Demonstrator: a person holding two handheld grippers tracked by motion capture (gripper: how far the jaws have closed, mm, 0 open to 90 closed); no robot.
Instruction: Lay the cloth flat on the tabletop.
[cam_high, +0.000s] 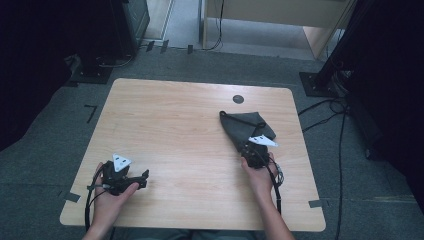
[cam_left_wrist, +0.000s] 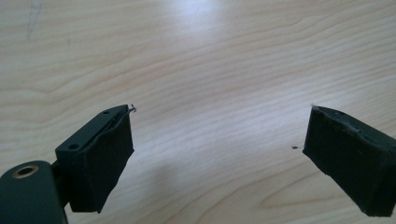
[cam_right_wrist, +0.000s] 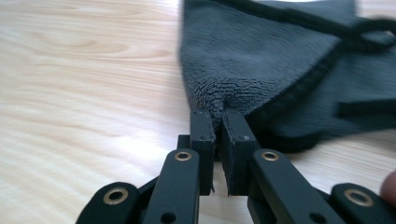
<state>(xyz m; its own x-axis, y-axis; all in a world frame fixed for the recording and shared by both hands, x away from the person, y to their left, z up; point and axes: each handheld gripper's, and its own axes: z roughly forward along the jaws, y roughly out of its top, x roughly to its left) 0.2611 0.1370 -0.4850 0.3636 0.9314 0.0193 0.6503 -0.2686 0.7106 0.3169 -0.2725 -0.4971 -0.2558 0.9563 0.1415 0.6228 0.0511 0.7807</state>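
Right gripper (cam_right_wrist: 217, 119) is clamped on the near corner of the grey cloth (cam_high: 245, 127), which stretches away toward the table's (cam_high: 175, 125) far right edge. Left gripper (cam_left_wrist: 217, 140), jaws apart and holding nothing, sits well apart near the front left corner.

The cloth (cam_high: 247, 126) lies on the table (cam_high: 175, 120), on its right half. The right gripper (cam_high: 248, 149) sits at the cloth's near corner. The left gripper (cam_high: 142, 179) is over the near left area, well apart from the cloth.
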